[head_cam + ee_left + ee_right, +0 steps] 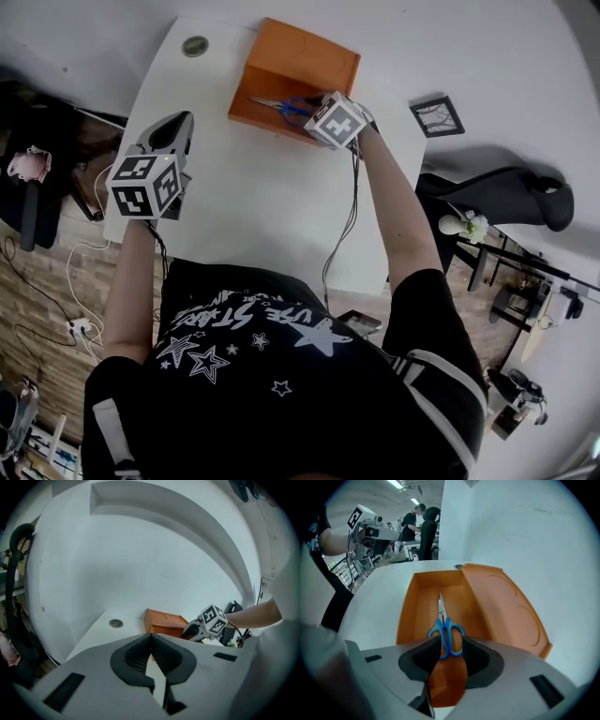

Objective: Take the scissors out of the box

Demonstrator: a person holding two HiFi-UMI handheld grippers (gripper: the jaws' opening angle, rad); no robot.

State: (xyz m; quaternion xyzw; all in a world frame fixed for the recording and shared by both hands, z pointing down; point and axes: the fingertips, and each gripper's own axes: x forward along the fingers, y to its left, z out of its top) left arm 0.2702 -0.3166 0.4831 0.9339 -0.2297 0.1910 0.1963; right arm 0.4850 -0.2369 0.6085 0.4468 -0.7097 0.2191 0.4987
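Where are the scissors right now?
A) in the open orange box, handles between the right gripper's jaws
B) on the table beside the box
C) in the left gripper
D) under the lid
A: the scissors lie in the orange box, their blue handles between the jaws of the right gripper.

Scissors (445, 630) lay in the box (410, 602) on the bench's (253, 206) far side, handles within the right claw (449, 646), left claw (173, 136) nearer, leftward.
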